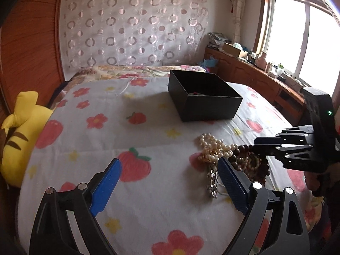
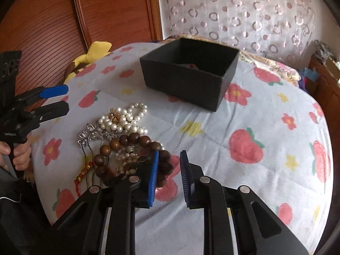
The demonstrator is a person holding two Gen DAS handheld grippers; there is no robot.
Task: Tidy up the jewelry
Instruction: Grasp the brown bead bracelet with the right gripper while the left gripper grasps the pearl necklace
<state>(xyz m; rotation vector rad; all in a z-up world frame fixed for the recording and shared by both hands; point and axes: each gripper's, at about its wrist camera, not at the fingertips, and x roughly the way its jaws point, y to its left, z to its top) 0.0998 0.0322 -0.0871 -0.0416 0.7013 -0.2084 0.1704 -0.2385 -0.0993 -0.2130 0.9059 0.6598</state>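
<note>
A heap of jewelry lies on the flowered bedsheet: a pearl string, a brown wooden bead bracelet, a silver hairpin and a red cord with gold beads. Behind it stands an open black box with something small and red inside. My left gripper is wide open just left of the heap, with a silver chain by its right finger. My right gripper is narrowly open at the heap's edge. Dark beads lie between its pads without being squeezed.
A yellow striped plush toy lies at the bed's left edge against the wooden headboard. A cluttered wooden cabinet runs under the window on the right. A hand holds the left gripper's handle.
</note>
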